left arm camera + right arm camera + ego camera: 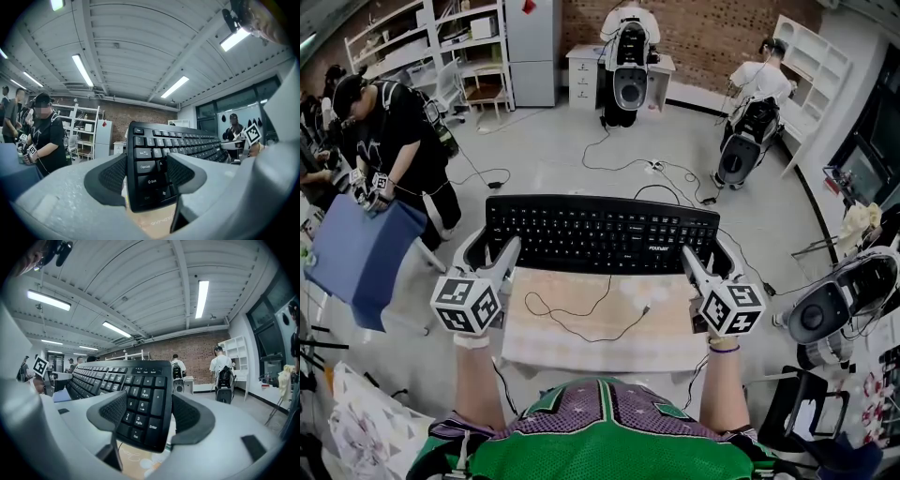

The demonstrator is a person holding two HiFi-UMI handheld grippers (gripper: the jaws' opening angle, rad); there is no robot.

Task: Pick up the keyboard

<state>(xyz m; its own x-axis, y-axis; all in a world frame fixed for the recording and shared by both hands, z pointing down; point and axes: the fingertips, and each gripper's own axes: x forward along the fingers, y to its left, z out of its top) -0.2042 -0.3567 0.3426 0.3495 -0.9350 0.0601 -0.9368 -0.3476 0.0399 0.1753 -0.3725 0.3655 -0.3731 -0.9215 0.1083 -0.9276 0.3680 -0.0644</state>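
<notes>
Nearest in, the pale surface [581, 349] carries a loose black cable [644, 307]. Just above its far edge, at 12 o'clock, the keyboard [600, 232] is held level between both grippers. It is black and full-size, with white key legends and a number pad at its 3 o'clock end. The left gripper [494, 248] pinches the Caps Lock and Shift end, and the right gripper [708, 253] pinches the number-pad end. Further off at 12 o'clock, a brick wall [703, 42] backs the room.

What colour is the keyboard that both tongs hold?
The keyboard is black with white key legends, clearest in the head view.
</notes>
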